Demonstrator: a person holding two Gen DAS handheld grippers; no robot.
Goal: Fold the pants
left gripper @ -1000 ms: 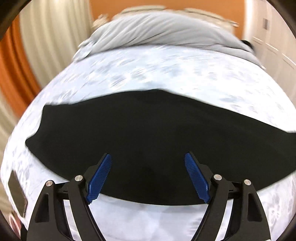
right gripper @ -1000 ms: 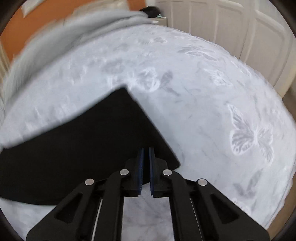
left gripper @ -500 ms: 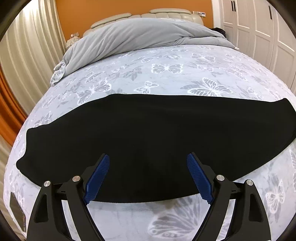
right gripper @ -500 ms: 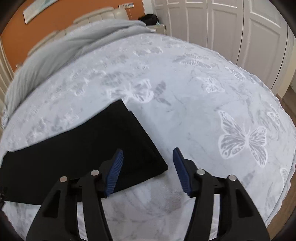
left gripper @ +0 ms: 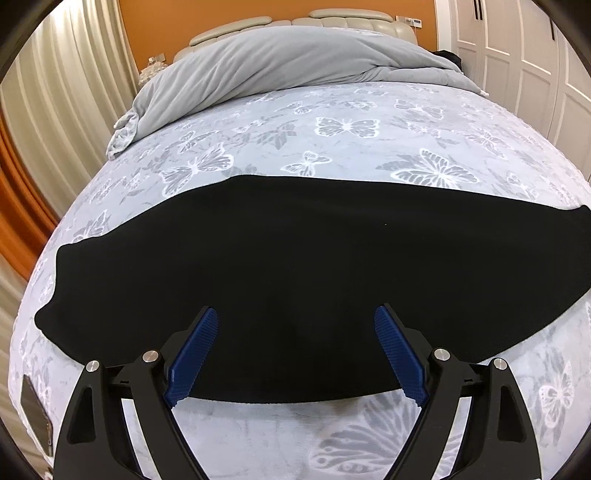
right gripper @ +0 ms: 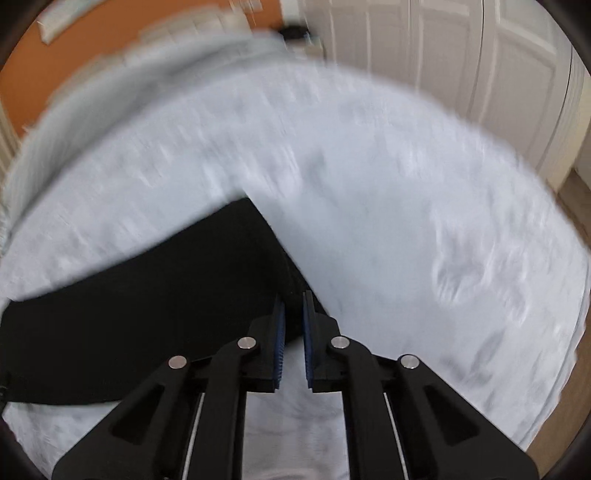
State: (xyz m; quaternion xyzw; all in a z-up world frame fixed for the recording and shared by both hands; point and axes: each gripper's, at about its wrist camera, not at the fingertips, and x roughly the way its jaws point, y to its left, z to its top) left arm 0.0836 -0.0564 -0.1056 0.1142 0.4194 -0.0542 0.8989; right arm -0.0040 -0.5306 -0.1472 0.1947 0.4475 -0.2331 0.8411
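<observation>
Home bedroom: bed [left gripper: 369, 155], padded headboard [left gripper: 295, 22], grey duvet [left gripper: 277, 66].

Black pants [left gripper: 295, 266], grey butterfly-print bedspread [left gripper: 369, 140], orange wall [left gripper: 155, 33]

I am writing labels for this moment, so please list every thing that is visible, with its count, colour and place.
pants: one, black, flat across the near part of the bed.
bedspread: one, pale grey with butterflies, covers the bed.
duvet: one, grey, bunched at the head end.
headboard: one, beige, against the orange wall.
phone: one, dark, near left bed edge.
left gripper: black, blue pads, open over the pants.
right gripper: nearly closed at the pants' end; grip unclear.
</observation>
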